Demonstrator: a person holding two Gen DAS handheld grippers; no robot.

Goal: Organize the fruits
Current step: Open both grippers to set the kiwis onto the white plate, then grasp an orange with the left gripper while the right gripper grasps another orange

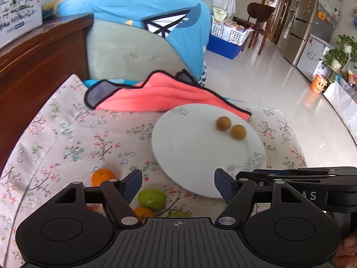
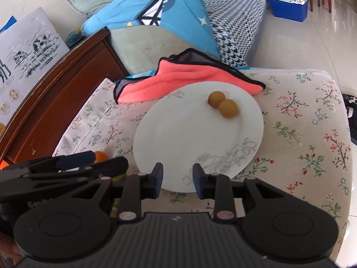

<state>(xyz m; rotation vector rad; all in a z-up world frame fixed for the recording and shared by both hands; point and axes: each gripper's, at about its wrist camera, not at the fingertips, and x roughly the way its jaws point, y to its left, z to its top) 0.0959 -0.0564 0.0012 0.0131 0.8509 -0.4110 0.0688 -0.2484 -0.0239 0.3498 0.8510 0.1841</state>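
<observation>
Floral-covered cushion filling the lower half of both views. Its right edge drops to the glossy tiled floor, its left edge meets a dark wooden frame, and its far edge is closed off by a blue blanket and a coral cloth whose corner lies under the plate's far rim. Open cushion shows left and right of the white plate, which sits at frame centre. The left claw is spread, with nothing between its pads and the near rim of the plate showing just beyond them. The right claw is only narrowly parted, also pinching nothing, over the near rim. Two brown round fruits touch each other on the plate's far right, well apart from both claws. Off the plate, at lower left in the left wrist view, lie an orange, a green fruit, a second orange and a second green fruit, beside and beneath the left claw's left finger. A refrigerator and a chair stand at upper right.
</observation>
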